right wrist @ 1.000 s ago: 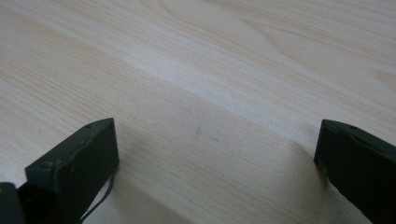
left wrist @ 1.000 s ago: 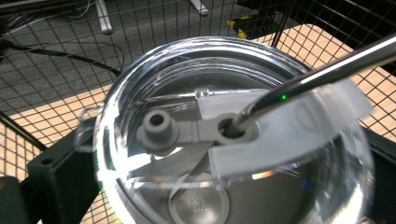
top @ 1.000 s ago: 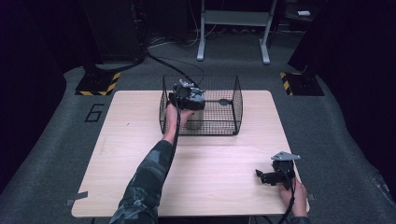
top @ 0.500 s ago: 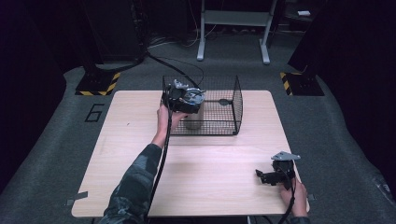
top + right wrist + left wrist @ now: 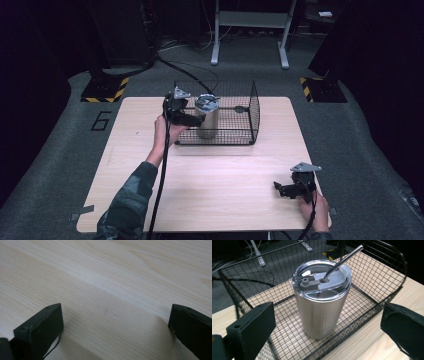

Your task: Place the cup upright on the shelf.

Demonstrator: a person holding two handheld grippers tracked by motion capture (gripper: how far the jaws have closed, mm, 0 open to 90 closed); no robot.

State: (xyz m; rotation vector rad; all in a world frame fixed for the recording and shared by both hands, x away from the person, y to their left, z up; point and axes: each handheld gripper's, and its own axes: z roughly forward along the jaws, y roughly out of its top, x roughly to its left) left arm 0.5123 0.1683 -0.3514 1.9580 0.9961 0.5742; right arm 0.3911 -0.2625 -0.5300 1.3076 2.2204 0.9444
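Note:
A steel tumbler with a clear lid and a bent metal straw stands upright inside a black wire basket at the back of the wooden table. In the left gripper view the tumbler stands free between and beyond the jaws, on the basket floor. My left gripper is open at the basket's left side, level with the tumbler and not touching it. My right gripper rests open near the table's front right corner, over bare wood.
Beyond the table lie dark carpet, cables, a grey metal stand and yellow-black striped floor plates. A "6" is marked on the floor at the left. Bare tabletop stretches between the basket and the right gripper.
My left gripper has let go of the tumbler and drawn back to the left and down from over the basket. The tumbler now stands alone in the basket. The right gripper has stayed put.

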